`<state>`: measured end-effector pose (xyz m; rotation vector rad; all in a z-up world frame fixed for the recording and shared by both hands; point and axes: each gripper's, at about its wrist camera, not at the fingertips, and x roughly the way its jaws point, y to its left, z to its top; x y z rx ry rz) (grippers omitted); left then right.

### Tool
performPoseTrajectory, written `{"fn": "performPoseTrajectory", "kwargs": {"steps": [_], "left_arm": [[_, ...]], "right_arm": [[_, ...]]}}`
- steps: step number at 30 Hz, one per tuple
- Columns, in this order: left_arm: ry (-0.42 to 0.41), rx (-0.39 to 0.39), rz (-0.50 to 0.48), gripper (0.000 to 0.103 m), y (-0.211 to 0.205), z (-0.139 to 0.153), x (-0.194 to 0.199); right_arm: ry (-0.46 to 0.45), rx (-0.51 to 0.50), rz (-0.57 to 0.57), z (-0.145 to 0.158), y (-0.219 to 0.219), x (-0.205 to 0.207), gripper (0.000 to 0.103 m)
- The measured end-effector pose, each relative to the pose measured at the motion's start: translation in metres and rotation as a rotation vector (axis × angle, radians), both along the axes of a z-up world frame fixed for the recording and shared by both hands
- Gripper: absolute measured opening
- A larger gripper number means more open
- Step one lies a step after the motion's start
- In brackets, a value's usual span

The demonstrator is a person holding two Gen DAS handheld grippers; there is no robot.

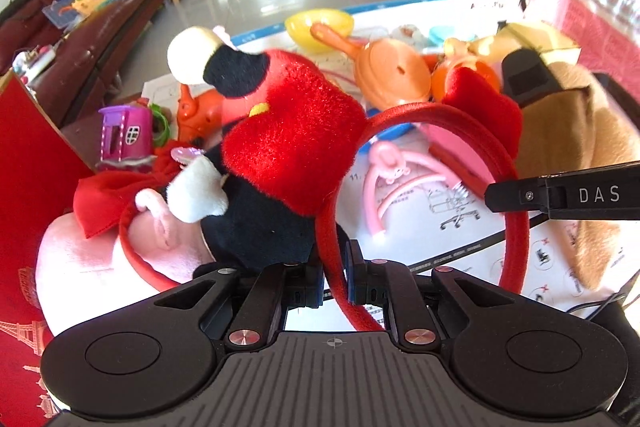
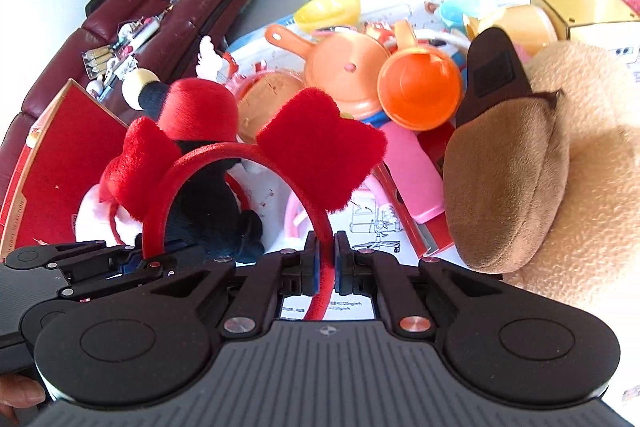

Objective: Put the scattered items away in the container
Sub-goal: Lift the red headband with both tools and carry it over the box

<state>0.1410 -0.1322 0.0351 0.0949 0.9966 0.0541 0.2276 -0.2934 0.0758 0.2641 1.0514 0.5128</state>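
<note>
Living room, glossy tiled floor; white printed sheet (image 1: 452, 227) covers the work surface, strewn with toys.

Item 1. Red box (image 1: 28, 163), far left in both views, lid side standing up; judged to be the container.

Item 2. Plush doll (image 1: 256, 163), black body, red cap, lying beside the box, partly over a pink plush (image 1: 100, 259).

Item 3. Red headband (image 2: 320, 155), padded hoop with two plush bow ears, arched above the sheet between the two grippers. Left gripper (image 1: 335, 279) is clenched on one leg of the hoop; right gripper (image 2: 325, 267) is clenched on the other leg. Handling, as a judgement: light, velvety covering gives good purchase, hoop springy and likely to flex or twist if the hands spread apart; the bare legs below the ears are the sound places to hold.

Item 4. Orange toy pan (image 2: 348, 67), orange cup (image 2: 420, 91), yellow bowl (image 2: 328, 9), beyond the headband.

Item 5. Tan plush bear (image 2: 520, 187), far right.

View notes. Left wrist alone shows a purple toy house (image 1: 126, 135) and a pink rubbery figure (image 1: 386, 163). Right wrist alone shows both ears frontally, the other gripper at its left edge, and a fingertip bottom left.
</note>
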Motion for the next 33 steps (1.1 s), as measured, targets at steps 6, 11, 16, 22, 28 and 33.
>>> {"fn": "performPoseTrajectory", "kwargs": {"steps": [6,11,16,22,28,33], "left_arm": [[-0.062,-0.043,0.003,0.006,0.013,0.027,-0.012],[-0.121,-0.071,0.022,0.006,0.027,0.053,-0.023],[-0.183,-0.09,0.045,0.006,0.043,0.077,-0.032],[-0.232,-0.103,0.102,0.006,0.073,0.103,-0.044],[-0.311,-0.131,0.2,0.007,0.129,0.14,-0.072],[-0.397,-0.078,0.328,0.008,0.185,0.174,-0.114]], "right_arm": [[-0.05,0.018,0.013,0.023,0.002,-0.008,0.008],[-0.119,0.031,0.044,0.05,0.013,-0.011,0.008],[-0.189,0.043,0.079,0.079,0.026,-0.013,0.008],[-0.272,0.029,0.161,0.115,0.056,-0.016,0.009],[-0.373,0.024,0.289,0.154,0.113,-0.022,0.009],[-0.417,0.073,0.424,0.18,0.176,-0.029,0.009]]}}
